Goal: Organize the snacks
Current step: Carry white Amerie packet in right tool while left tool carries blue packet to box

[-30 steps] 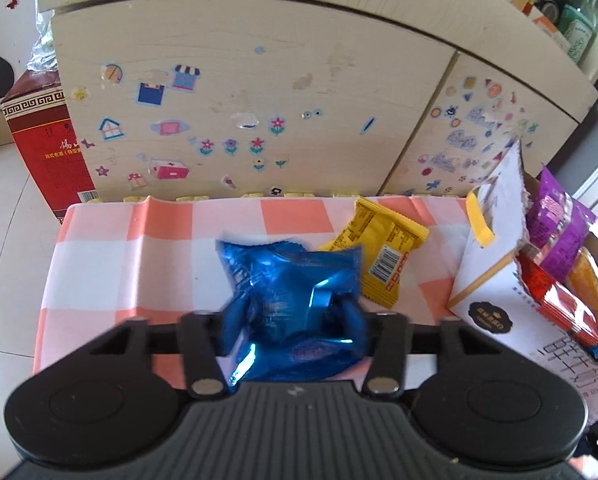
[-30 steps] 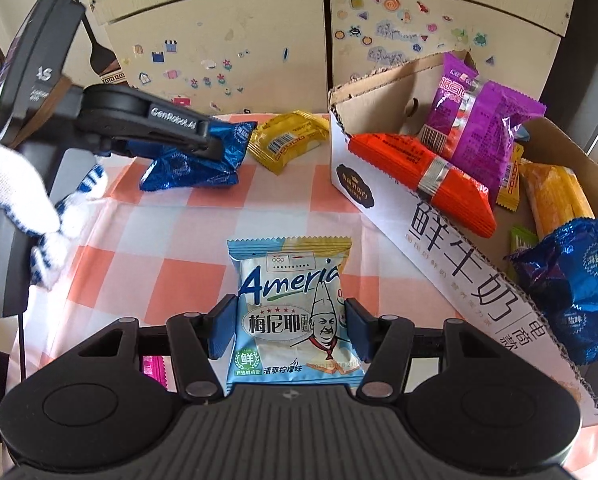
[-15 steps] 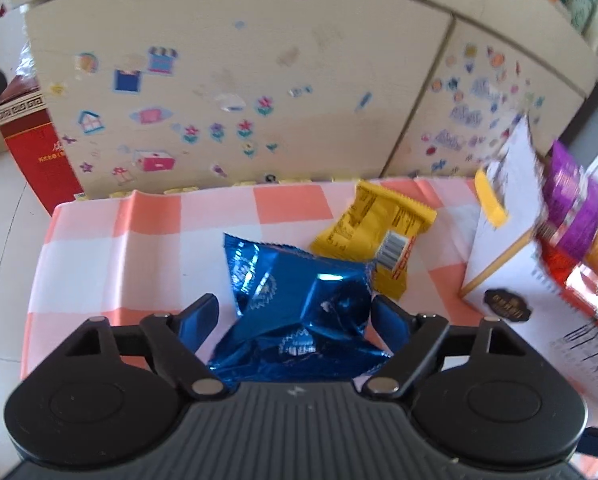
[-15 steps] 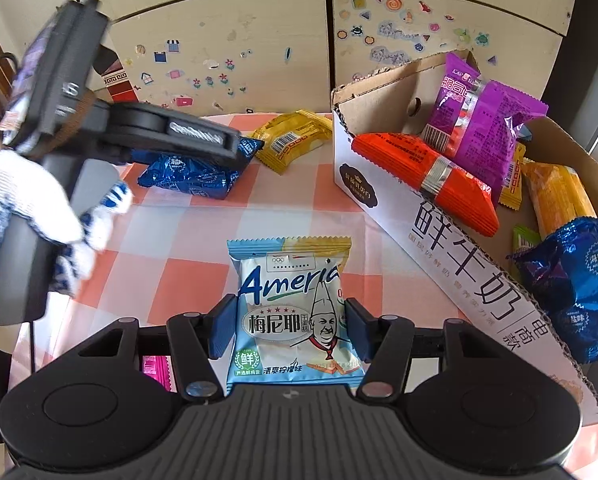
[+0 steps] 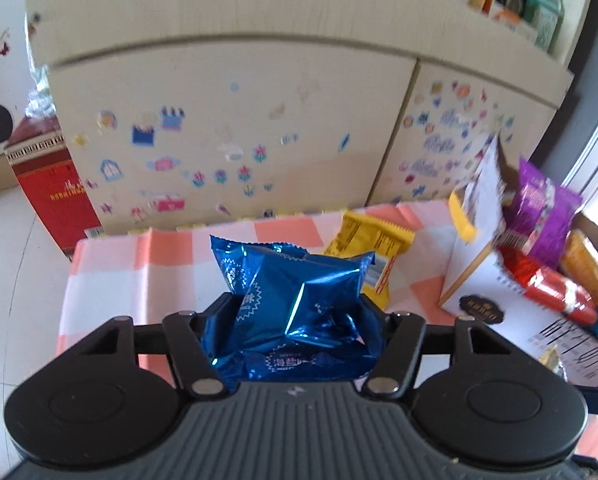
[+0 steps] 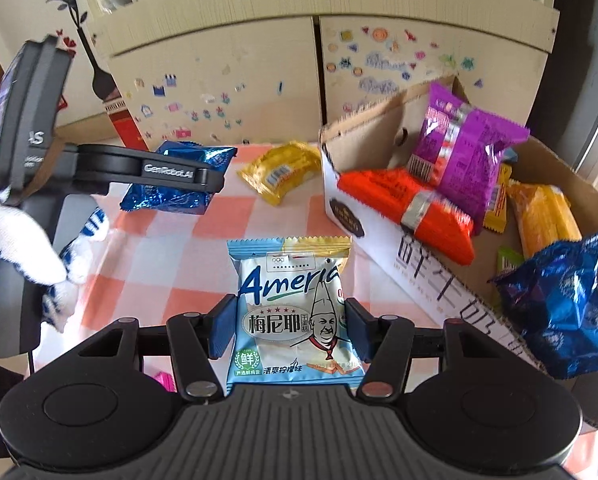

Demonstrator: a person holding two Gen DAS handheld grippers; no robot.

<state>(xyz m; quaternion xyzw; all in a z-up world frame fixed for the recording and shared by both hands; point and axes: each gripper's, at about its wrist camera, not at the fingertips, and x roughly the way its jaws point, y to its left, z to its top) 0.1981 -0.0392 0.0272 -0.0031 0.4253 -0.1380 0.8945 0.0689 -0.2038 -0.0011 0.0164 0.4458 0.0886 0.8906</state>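
Five-plus snack packs (image 6: 451, 152) fill cardboard box (image 6: 431, 280).

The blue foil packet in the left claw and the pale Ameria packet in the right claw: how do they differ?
The blue foil packet is shiny, creased and puffy; the Ameria packet is pale, flat and printed with a chef.

The right wrist view shows the blue one lifted clear of the checked cloth, tilted; the Ameria packet appears to lie flat on it.

The left claw is closing around its packet; the right claw has its pads against its packet's sides.

Both are sealed snack packets outside the cardboard box.
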